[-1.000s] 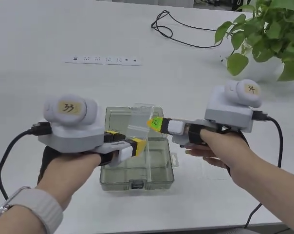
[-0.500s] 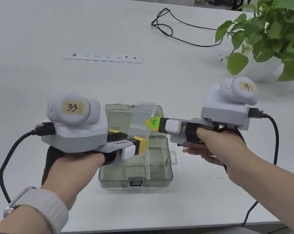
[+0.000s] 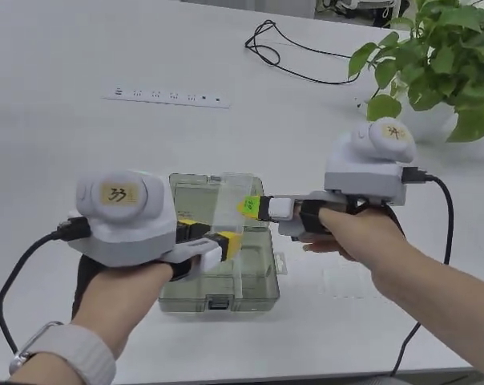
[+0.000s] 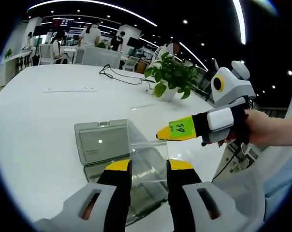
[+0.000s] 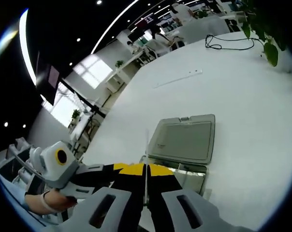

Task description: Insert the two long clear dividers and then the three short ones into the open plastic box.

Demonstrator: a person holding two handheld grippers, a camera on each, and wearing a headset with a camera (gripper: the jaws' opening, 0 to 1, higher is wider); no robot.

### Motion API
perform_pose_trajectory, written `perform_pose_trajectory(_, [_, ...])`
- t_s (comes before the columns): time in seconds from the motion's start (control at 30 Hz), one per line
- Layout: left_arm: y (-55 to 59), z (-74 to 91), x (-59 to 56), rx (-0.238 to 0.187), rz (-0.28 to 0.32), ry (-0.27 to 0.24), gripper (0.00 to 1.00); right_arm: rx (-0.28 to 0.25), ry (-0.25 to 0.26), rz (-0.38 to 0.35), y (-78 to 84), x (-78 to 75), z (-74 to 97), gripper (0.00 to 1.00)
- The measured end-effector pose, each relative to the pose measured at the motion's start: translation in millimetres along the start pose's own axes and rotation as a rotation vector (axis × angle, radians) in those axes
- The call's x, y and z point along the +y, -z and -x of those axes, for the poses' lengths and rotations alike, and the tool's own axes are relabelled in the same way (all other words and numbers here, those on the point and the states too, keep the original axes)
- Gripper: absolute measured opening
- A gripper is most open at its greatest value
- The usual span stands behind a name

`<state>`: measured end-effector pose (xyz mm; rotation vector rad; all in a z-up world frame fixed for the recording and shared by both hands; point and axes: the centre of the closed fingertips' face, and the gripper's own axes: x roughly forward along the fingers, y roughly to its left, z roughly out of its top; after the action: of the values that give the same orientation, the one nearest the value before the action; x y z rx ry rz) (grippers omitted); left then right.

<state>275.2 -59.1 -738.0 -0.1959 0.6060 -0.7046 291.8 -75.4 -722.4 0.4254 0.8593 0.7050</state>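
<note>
The open plastic box (image 3: 260, 274) lies in front of me, its lid (image 3: 192, 195) flat behind it. A clear divider (image 3: 230, 207) stands on edge above the box. My right gripper (image 3: 248, 206) comes in from the right and is shut on the divider's upper part; in the right gripper view the divider (image 5: 146, 145) runs as a thin line between the closed jaws of that gripper (image 5: 146, 169). My left gripper (image 3: 228, 242) reaches in from the left, lower down. Its jaws (image 4: 151, 166) stand open, with the divider (image 4: 147, 142) just ahead of the gap.
A white power strip (image 3: 166, 97) lies far back. A black cable (image 3: 282, 52) and a potted plant (image 3: 434, 56) are at the back right. Faint clear pieces (image 3: 350, 281) lie on the table right of the box. The table's front edge is close.
Both grippers and the divider keep about the same place over the box. The view has shifted slightly.
</note>
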Motion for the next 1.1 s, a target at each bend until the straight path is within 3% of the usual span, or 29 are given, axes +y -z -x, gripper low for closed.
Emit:
perform_pose_trajectory(0.1, [-0.9, 1.7, 6.0, -0.006, 0.003, 0.005, 0.39, 0.012, 0.004, 0.003, -0.5, 3.6, 0.5, 0.02])
perform_pose_trajectory(0.2, [-2.7, 8.1, 14.7, -0.029, -0.044, 0.013, 0.46, 0.028, 0.019, 0.001, -1.7, 5.0, 1.4, 0.02])
perform_pose_trajectory(0.3, [-0.8, 12.6, 24.2, -0.029, -0.087, 0.017, 0.62, 0.046, 0.032, 0.0, -2.0, 5.5, 1.9, 0.02])
perform_pose_trajectory(0.4, [-0.8, 22.0, 34.2, -0.036, -0.186, 0.034, 0.73, 0.069, 0.048, -0.005, -2.8, 5.9, 2.6, 0.02])
perform_pose_trajectory(0.47, [5.1, 26.8, 39.1, -0.011, -0.205, 0.04, 0.81, 0.079, 0.055, -0.008, -3.1, 6.5, 2.2, 0.02])
perform_pose_trajectory(0.57, [12.1, 32.9, 46.5, 0.008, -0.311, 0.067, 0.94, 0.124, 0.086, -0.017, 1.6, 5.6, 1.0, 0.02])
perform_pose_trajectory(0.63, [18.9, 36.9, 45.5, 0.026, -0.38, 0.107, 1.0, 0.15, 0.097, -0.021, 4.4, 5.7, 0.1, 0.02])
perform_pose_trajectory(0.7, [24.5, 39.7, 44.8, 0.036, -0.433, 0.138, 1.0, 0.187, 0.111, -0.051, 6.5, 2.4, -0.9, 0.02])
perform_pose_trajectory(0.8, [30.8, 41.8, 46.7, 0.053, -0.467, 0.148, 1.0, 0.232, 0.135, -0.08, 6.0, -4.1, -5.6, 0.02])
perform_pose_trajectory(0.9, [31.2, 43.0, 44.9, 0.037, -0.5, 0.167, 1.0, 0.306, 0.161, -0.135, 12.3, -2.1, -5.5, 0.02])
perform_pose_trajectory(1.0, [33.7, 44.0, 44.7, 0.025, -0.544, 0.183, 1.0, 0.365, 0.201, -0.154, 7.9, -6.3, -7.0, 0.02])
perform_pose_trajectory(1.1, [37.5, 43.5, 51.1, 0.031, -0.561, 0.171, 1.0, 0.423, 0.228, -0.201, 6.2, -5.7, -10.9, 0.02])
